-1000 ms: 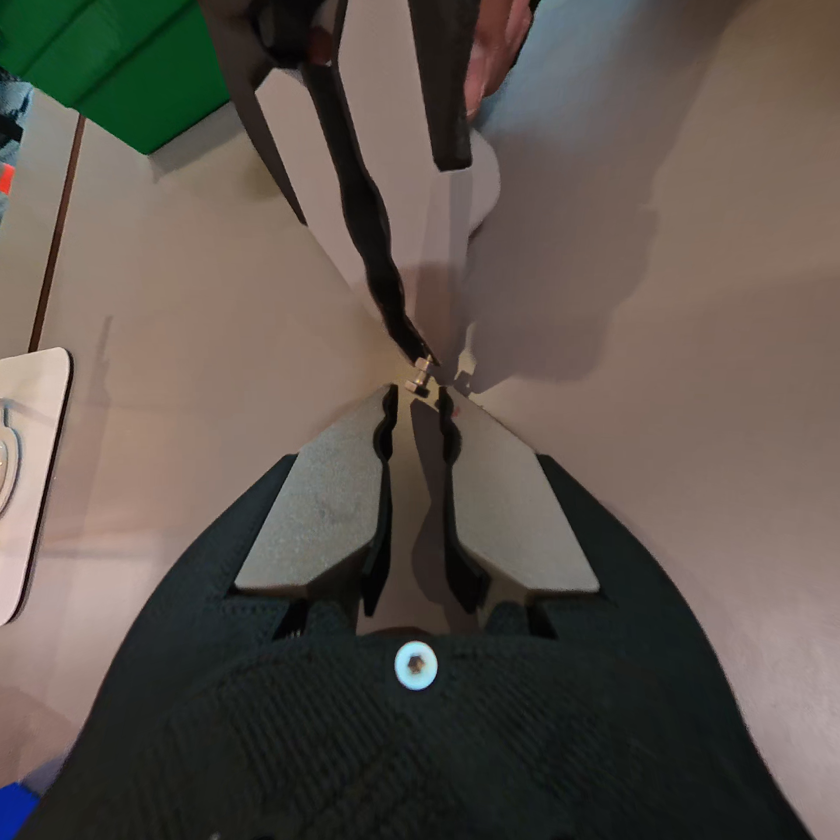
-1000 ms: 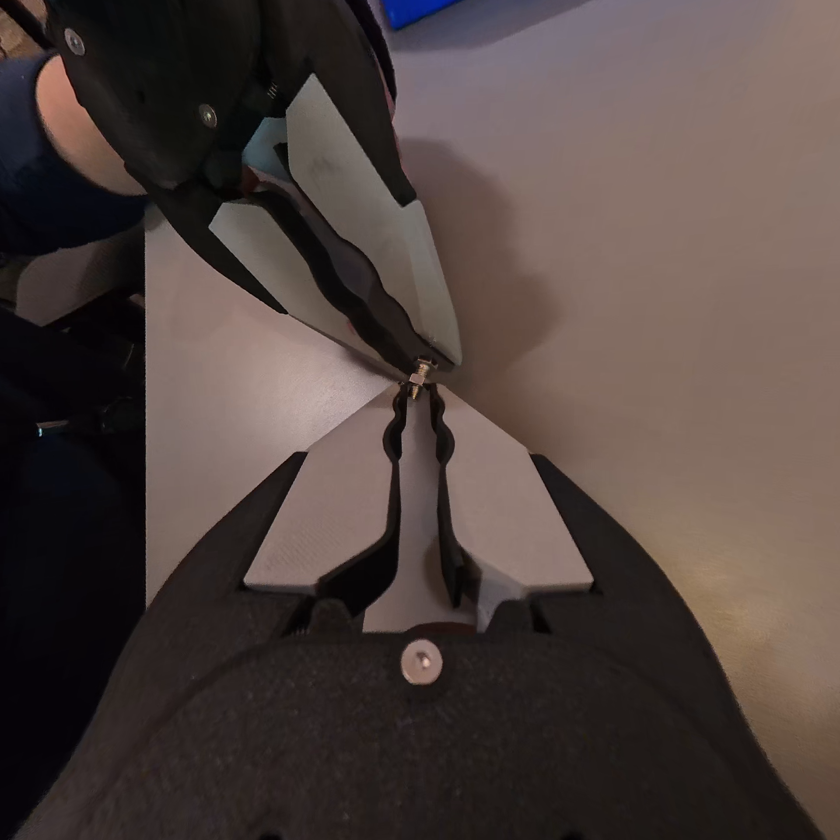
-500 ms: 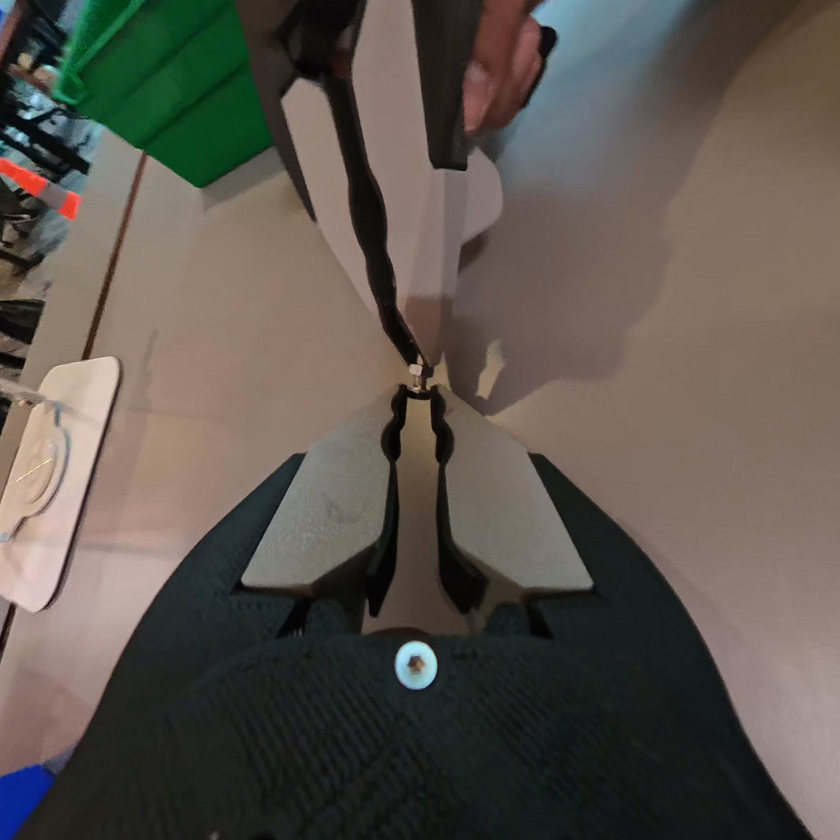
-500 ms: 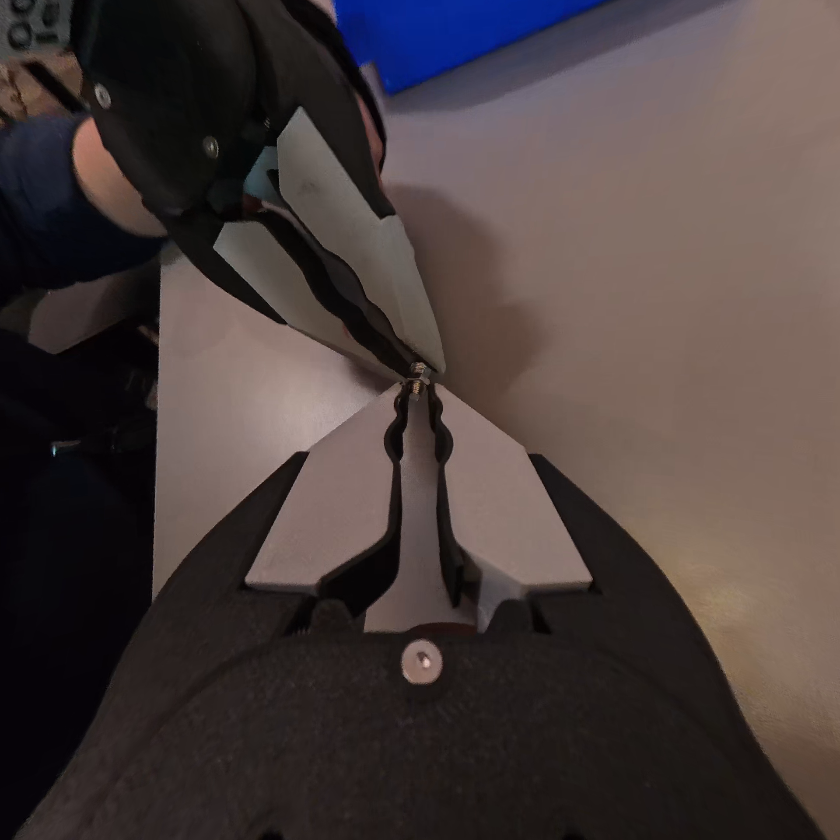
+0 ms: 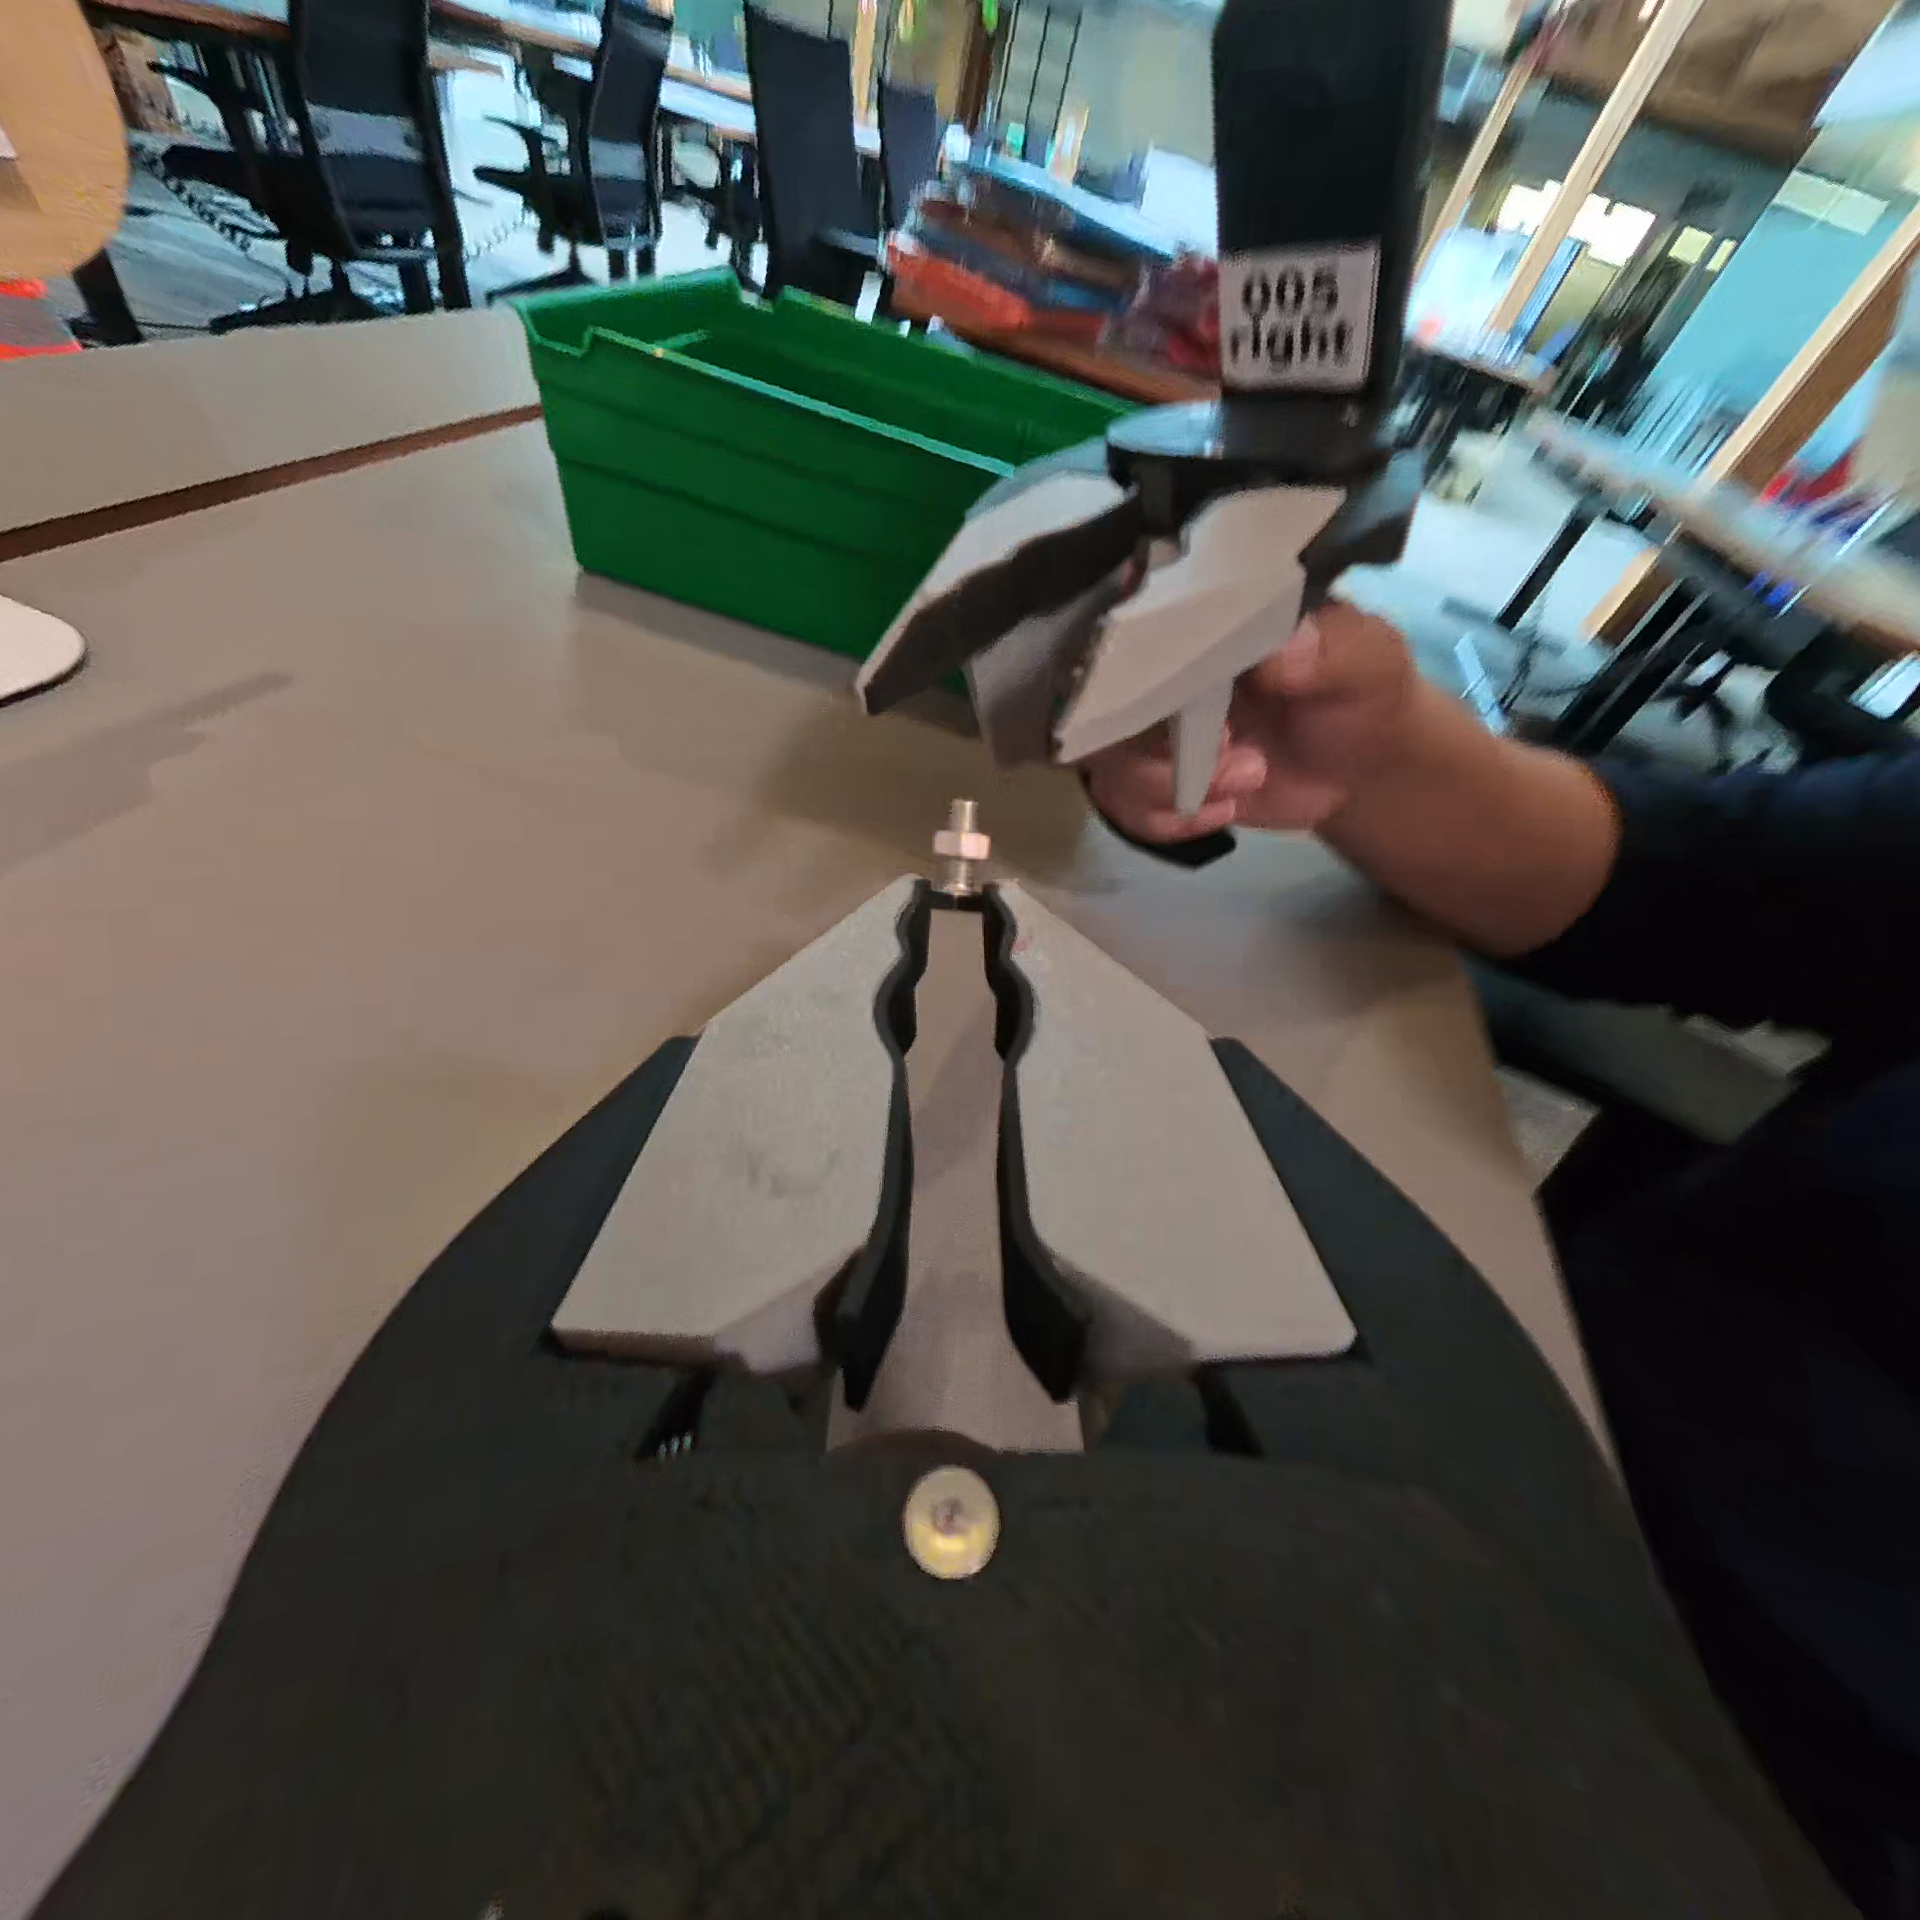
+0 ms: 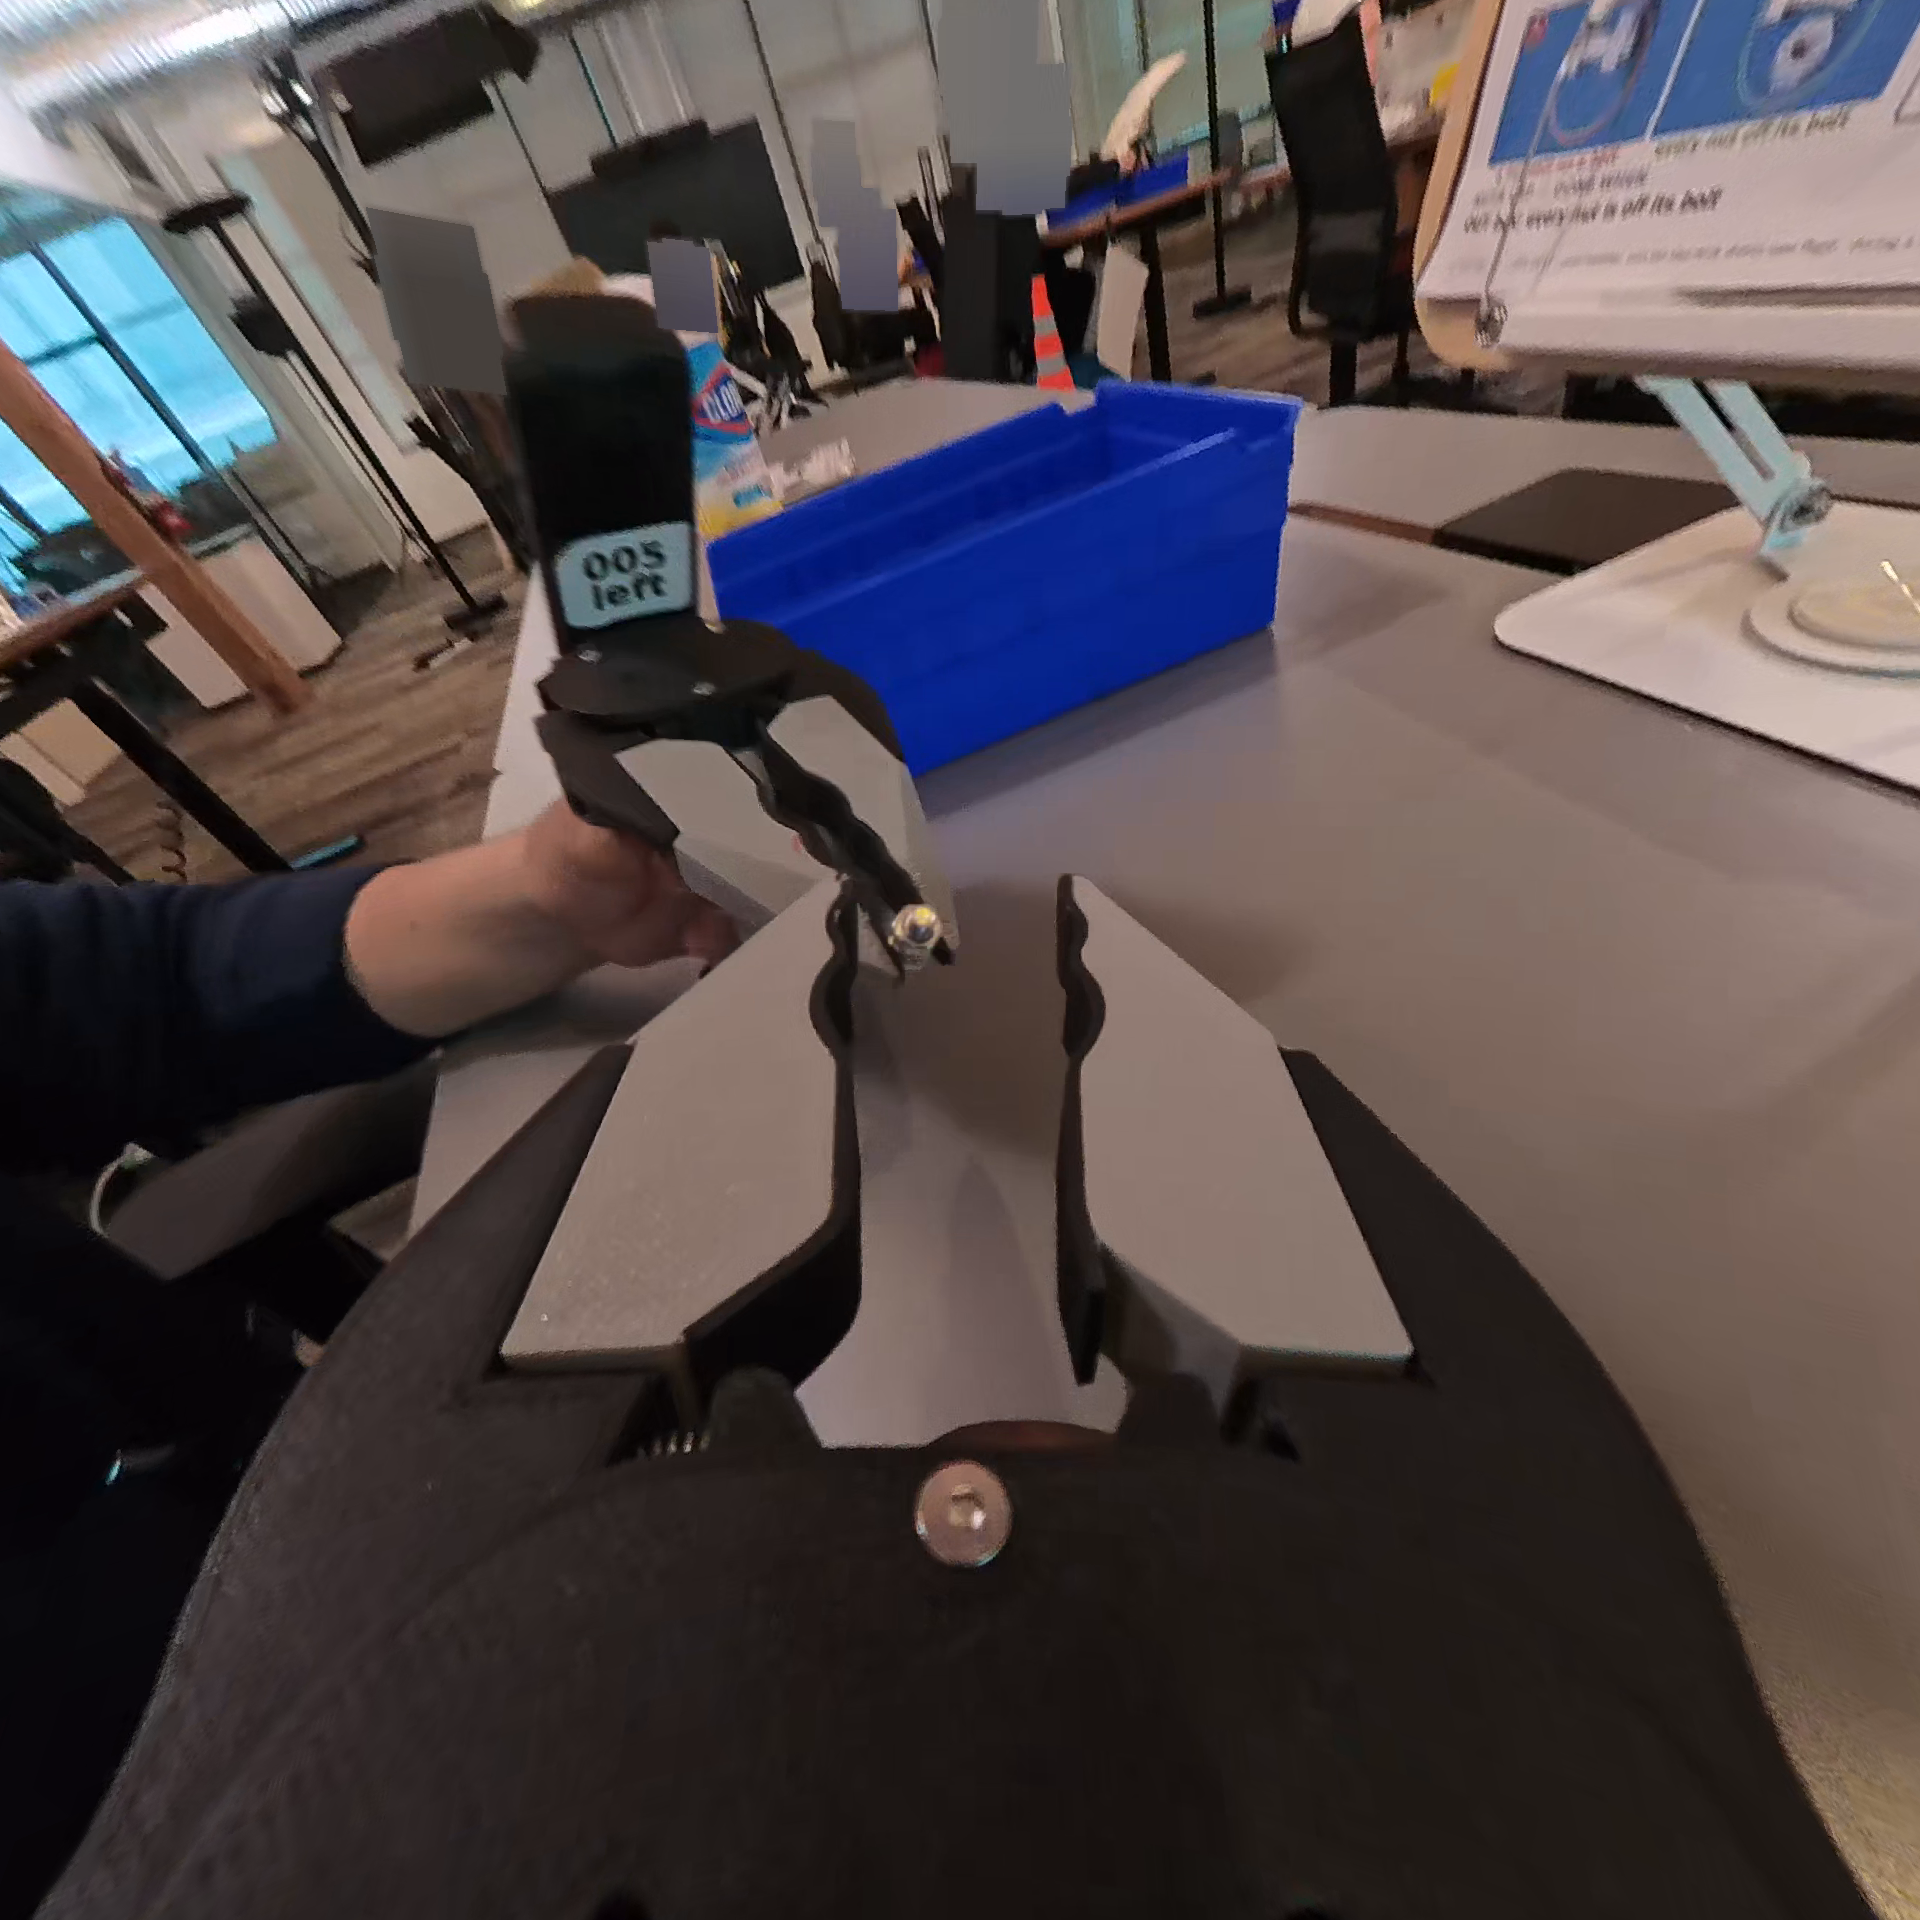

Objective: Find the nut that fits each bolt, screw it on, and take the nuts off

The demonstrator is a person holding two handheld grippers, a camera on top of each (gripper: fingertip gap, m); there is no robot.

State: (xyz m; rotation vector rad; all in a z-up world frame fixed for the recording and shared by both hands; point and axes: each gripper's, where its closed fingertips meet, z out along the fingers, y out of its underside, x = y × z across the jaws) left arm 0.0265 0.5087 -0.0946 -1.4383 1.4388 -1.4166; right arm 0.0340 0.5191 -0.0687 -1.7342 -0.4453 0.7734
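Note:
My left gripper (image 5: 958, 902) is shut on the lower end of a small silver bolt (image 5: 962, 875). The bolt sticks up out of the tips with a hex nut (image 5: 961, 842) threaded on it. My right gripper (image 6: 956, 902) is open and empty. In the right wrist view the left gripper (image 6: 906, 920) holds the bolt and nut (image 6: 914, 932) just in front of my right gripper's left fingertip (image 6: 840, 914). In the left wrist view the right gripper (image 5: 966, 717) hangs open above and behind the bolt, held by a hand (image 5: 1278, 727).
A green bin (image 5: 769, 478) stands on the grey table (image 5: 364, 831) behind the bolt. A blue bin (image 6: 1018, 571) stands behind the left gripper. A white stand base (image 6: 1662, 644) with an instruction sheet (image 6: 1683, 156) is at the right.
Both grippers have tilted up from facing down at the table and moved apart. My right gripper has opened and let go of the bolt and nut; the left one keeps hold.

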